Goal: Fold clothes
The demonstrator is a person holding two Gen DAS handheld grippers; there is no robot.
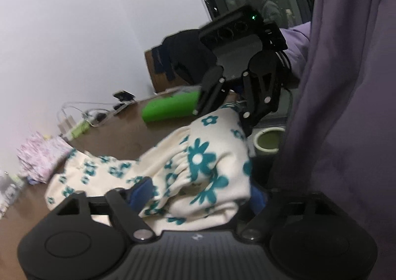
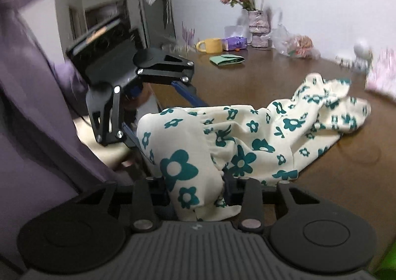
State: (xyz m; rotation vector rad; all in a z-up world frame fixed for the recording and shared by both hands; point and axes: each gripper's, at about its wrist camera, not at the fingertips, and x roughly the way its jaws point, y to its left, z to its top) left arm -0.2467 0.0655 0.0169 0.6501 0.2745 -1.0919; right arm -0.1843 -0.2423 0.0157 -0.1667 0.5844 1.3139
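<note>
I have my left gripper [image 1: 198, 195] and right gripper [image 2: 198, 188] each clenched on the cream, teal-flowered cotton garment [image 2: 247, 141] (gathered waistband end), its rest trailing across the brown wooden table [image 2: 272, 81].

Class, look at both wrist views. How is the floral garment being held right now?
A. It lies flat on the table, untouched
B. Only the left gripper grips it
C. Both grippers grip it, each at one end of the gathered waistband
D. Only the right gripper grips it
C: the left gripper and the right gripper each have cream floral garment bunched between their fingers, with its far end trailing on the brown table.
</note>
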